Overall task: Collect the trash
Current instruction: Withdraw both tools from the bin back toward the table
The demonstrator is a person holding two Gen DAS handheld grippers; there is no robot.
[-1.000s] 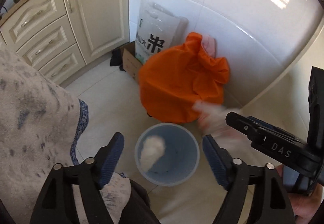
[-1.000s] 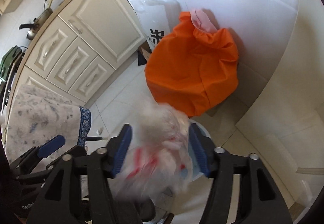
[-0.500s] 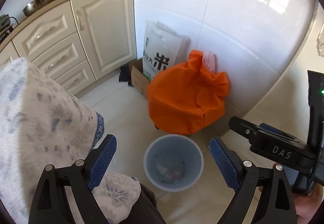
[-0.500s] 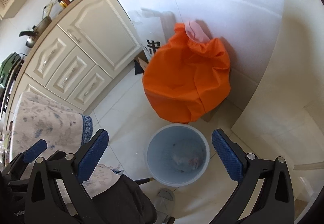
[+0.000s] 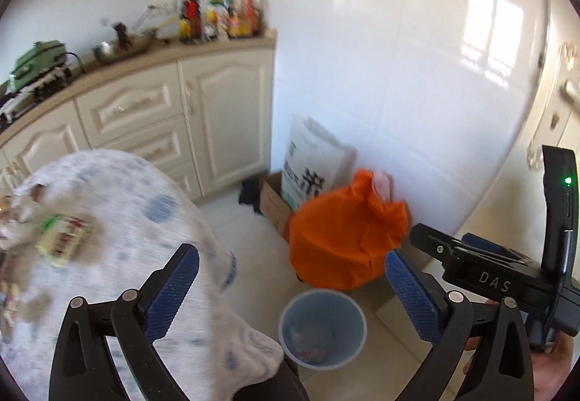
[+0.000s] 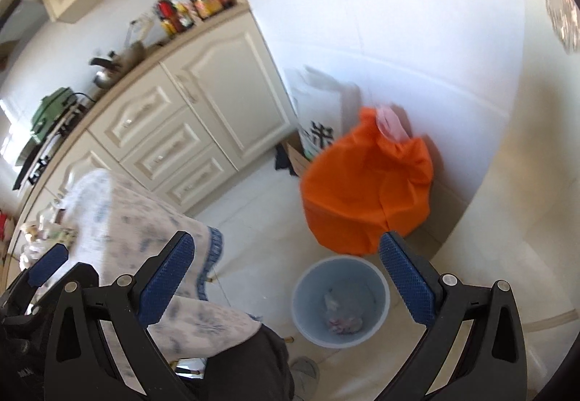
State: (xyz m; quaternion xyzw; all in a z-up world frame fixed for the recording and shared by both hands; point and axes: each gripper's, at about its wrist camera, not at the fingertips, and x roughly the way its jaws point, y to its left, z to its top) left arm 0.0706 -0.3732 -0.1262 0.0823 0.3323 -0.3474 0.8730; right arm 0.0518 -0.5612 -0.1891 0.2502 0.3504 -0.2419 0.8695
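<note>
A light blue bin (image 5: 322,326) stands on the floor, with crumpled white trash (image 6: 342,316) lying inside; the bin also shows in the right wrist view (image 6: 340,299). My left gripper (image 5: 291,294) is open and empty, high above the bin. My right gripper (image 6: 286,285) is open and empty, also high above it; its body shows at the right of the left wrist view (image 5: 482,274). More wrappers and packets (image 5: 61,238) lie on the cloth-covered table (image 5: 119,220) at the left, blurred.
An orange bag (image 5: 344,241) sits behind the bin against the white tiled wall, beside a white rice sack (image 5: 311,165) and a cardboard box (image 5: 273,201). Cream cabinets (image 5: 203,122) with bottles (image 5: 224,15) and cookware on top stand at the left.
The right gripper opened and dropped its white trash into the bin. Both grippers then rose and tilted up, so the counter and table top came into view.
</note>
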